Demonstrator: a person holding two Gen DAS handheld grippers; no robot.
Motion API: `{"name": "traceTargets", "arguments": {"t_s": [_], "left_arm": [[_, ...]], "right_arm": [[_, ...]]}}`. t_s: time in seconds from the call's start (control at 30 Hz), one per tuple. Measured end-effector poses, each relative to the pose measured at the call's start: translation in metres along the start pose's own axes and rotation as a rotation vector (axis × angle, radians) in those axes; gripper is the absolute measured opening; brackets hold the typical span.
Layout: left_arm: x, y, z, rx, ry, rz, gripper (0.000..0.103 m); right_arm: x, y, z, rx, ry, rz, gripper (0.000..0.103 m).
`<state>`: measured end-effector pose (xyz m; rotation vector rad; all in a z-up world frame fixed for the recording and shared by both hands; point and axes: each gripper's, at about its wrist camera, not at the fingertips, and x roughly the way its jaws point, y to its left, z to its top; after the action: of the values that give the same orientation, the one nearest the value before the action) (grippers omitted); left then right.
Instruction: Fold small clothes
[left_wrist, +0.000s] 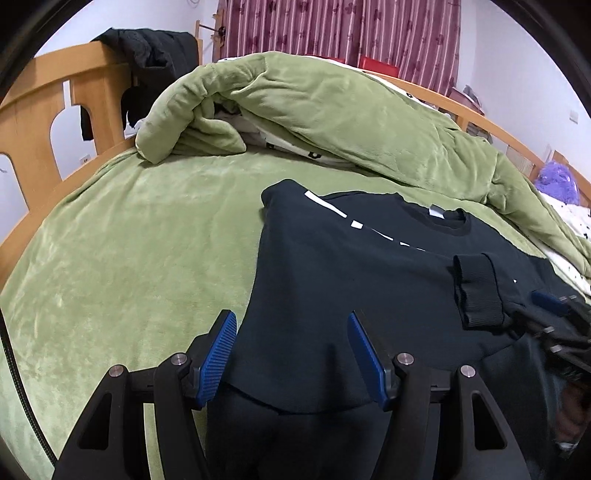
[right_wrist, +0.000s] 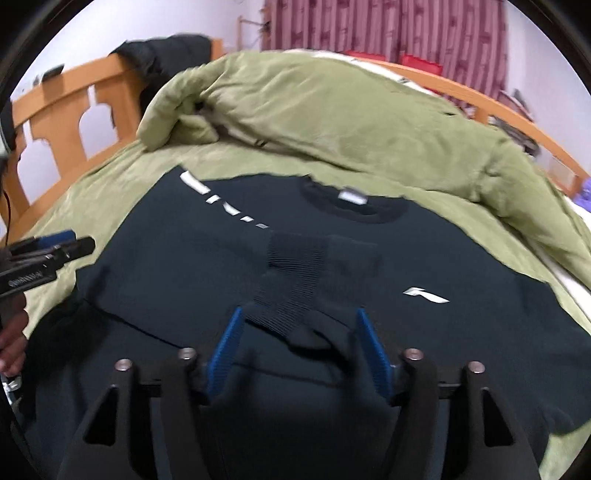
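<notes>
A dark sweatshirt (left_wrist: 351, 258) with white lettering lies flat on the green bed cover, collar (left_wrist: 443, 219) toward the far side. One sleeve is folded across the chest, and its ribbed cuff (right_wrist: 295, 273) rests on the front. My left gripper (left_wrist: 293, 336) stands open over the shirt's left edge, its blue pads clear of the cloth. My right gripper (right_wrist: 299, 332) is open too; the folded sleeve lies between its fingers, not pinched. Each gripper also shows in the other view: the right gripper (left_wrist: 550, 301) at the right edge, the left gripper (right_wrist: 55, 240) at the left edge.
A bunched green blanket (left_wrist: 332, 110) fills the far half of the bed. The wooden bed frame (left_wrist: 33, 122) curves round the left and back, with a black garment (left_wrist: 147, 48) draped over it. A purple plush toy (left_wrist: 557, 184) sits at far right. Flat green cover (left_wrist: 129, 240) lies left of the shirt.
</notes>
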<state>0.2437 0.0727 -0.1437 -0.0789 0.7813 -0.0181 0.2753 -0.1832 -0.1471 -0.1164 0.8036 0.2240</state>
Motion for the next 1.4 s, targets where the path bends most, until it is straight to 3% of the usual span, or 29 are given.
{"name": "traceTargets", "arguments": {"t_s": [0.17, 0.33, 0.4, 0.43, 0.47, 0.53, 0.7, 0.77, 1.0, 1.1, 1.17, 1.23, 1.3, 1.4], "left_arm": [[0.0, 0.002, 0.0, -0.005, -0.005, -0.013, 0.06], [0.004, -0.001, -0.003, 0.001, 0.001, -0.017, 0.06], [0.005, 0.0, -0.003, -0.003, 0.005, -0.018, 0.06], [0.005, 0.0, -0.002, -0.008, 0.006, -0.017, 0.06], [0.005, 0.001, -0.002, -0.015, 0.004, -0.019, 0.06], [0.004, 0.002, -0.002, -0.018, -0.001, -0.015, 0.06], [-0.001, 0.004, 0.0, -0.04, -0.001, -0.042, 0.06], [-0.003, 0.003, 0.0, -0.042, -0.001, -0.051, 0.06], [-0.008, -0.001, -0.001, -0.032, -0.006, -0.067, 0.06], [-0.009, -0.002, -0.001, -0.029, -0.011, -0.068, 0.06], [-0.009, -0.002, -0.001, -0.029, -0.012, -0.069, 0.06], [-0.009, -0.002, -0.002, -0.03, -0.01, -0.067, 0.061], [-0.009, -0.002, -0.002, -0.028, -0.005, -0.068, 0.061], [-0.007, -0.002, -0.002, -0.022, -0.001, -0.061, 0.061]], "right_arm": [[0.046, 0.012, -0.008, -0.04, 0.086, -0.033, 0.07], [0.063, 0.017, -0.02, -0.1, 0.092, -0.079, 0.072], [0.061, 0.011, -0.019, -0.072, 0.085, -0.077, 0.046], [0.06, 0.005, -0.018, -0.059, 0.075, -0.102, 0.027], [0.059, -0.004, -0.017, -0.036, 0.076, -0.107, 0.022], [0.048, -0.021, -0.016, 0.029, 0.059, -0.055, 0.019], [0.0, -0.07, -0.023, 0.14, -0.035, -0.136, 0.018], [-0.016, -0.094, -0.028, 0.19, -0.042, -0.165, 0.009], [-0.029, -0.148, -0.074, 0.299, 0.081, -0.246, 0.015], [-0.032, -0.162, -0.082, 0.388, 0.081, -0.22, 0.034], [-0.034, -0.165, -0.077, 0.422, 0.056, -0.18, 0.055], [-0.036, -0.162, -0.068, 0.425, 0.013, -0.16, 0.064], [-0.031, -0.16, -0.059, 0.424, 0.004, -0.147, 0.066], [-0.004, -0.159, -0.05, 0.42, 0.065, -0.131, 0.066]]}}
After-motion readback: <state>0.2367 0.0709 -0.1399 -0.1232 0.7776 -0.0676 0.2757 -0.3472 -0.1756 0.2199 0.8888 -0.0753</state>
